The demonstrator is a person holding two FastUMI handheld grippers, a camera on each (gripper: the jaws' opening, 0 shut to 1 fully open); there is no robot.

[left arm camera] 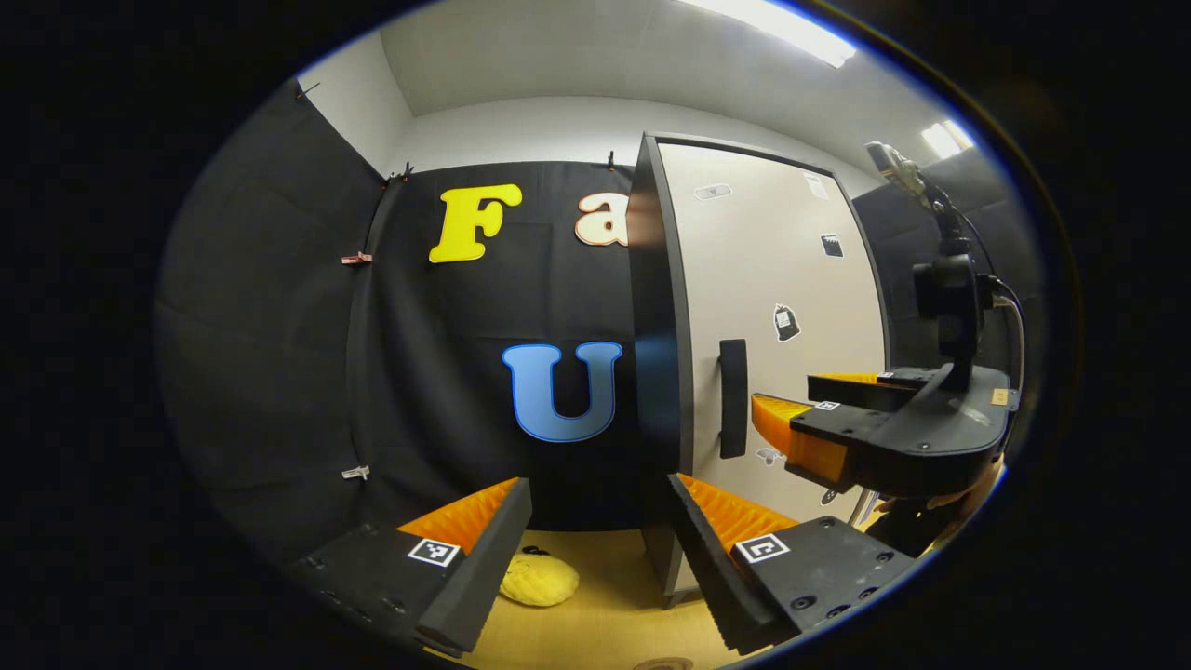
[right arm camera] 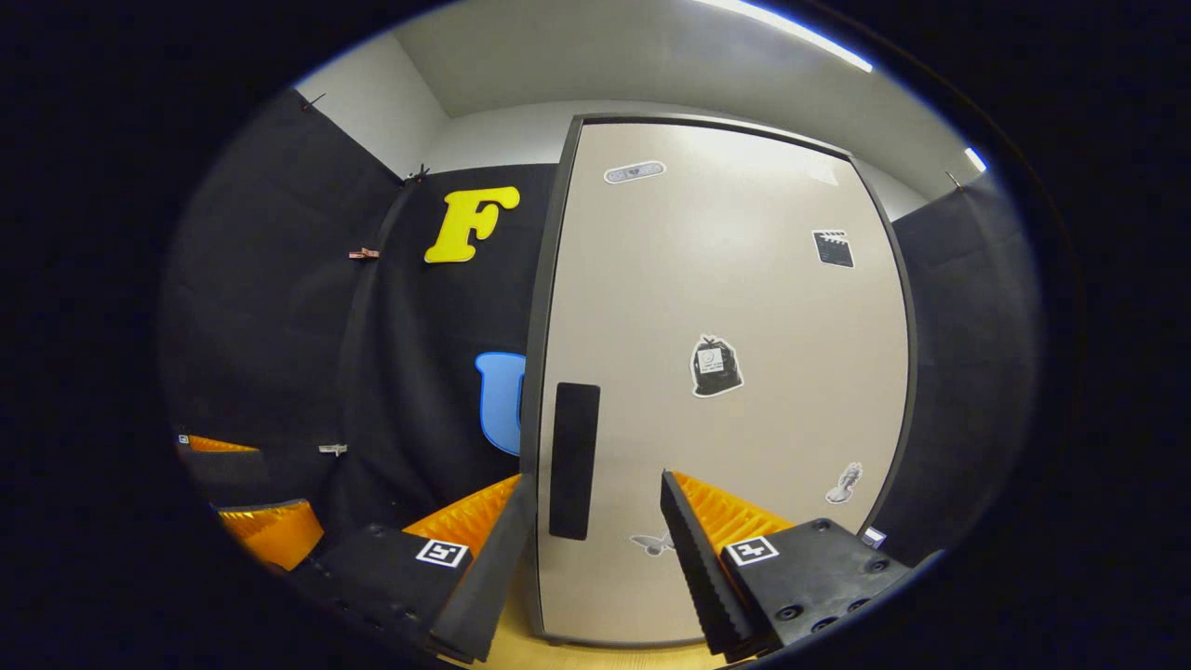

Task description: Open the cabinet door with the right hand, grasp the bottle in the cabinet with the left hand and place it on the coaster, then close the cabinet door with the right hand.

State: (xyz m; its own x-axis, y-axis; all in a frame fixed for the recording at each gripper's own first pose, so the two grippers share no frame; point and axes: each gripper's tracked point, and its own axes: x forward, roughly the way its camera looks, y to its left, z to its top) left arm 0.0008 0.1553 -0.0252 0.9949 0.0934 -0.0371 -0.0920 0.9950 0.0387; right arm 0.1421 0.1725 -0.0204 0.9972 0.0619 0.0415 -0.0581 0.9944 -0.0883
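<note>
Cabinet door, left gripper view: tall beige flat-panel cabinet door (left arm camera: 772,279) with a dark frame stands closed at right of centre, seen at an angle, on a yellow wooden table (left arm camera: 605,605).
Handle, left gripper view: black vertical bar handle (left arm camera: 733,398) sits near the door's left edge, about mid-height.
Right gripper, left gripper view: right gripper (left arm camera: 800,409) is level with the handle, just beside it, not touching, fingers spread; a hand shows under its body.
Left gripper, left gripper view: left gripper (left arm camera: 595,521) has its fingers wide apart, holding nothing, pointing at the booth wall left of the cabinet.
Other things, left gripper view: round yellow knitted coaster (left arm camera: 540,579) lies on the table below the left gripper.
Bottle: hidden behind the closed door, so its place inside cannot be told.

Door, right gripper view: the door (right arm camera: 744,307) faces the camera almost square, with small stickers on it.
Handle, right gripper view: the handle (right arm camera: 574,461) stands between the fingers, nearer the left one, farther off.
Right gripper, right gripper view: right gripper (right arm camera: 595,521) is spread wide, gripping nothing.
Left gripper, right gripper view: left gripper (right arm camera: 247,493) shows at the far left, low.

Handling, judged: door looks stiff and light and likely swings on hinges at its right side; the rigid bar is the sensible hold, pinched across its width at mid-length.
Pose, judged: right hand is lined up and needs to go forward before closing.
</note>
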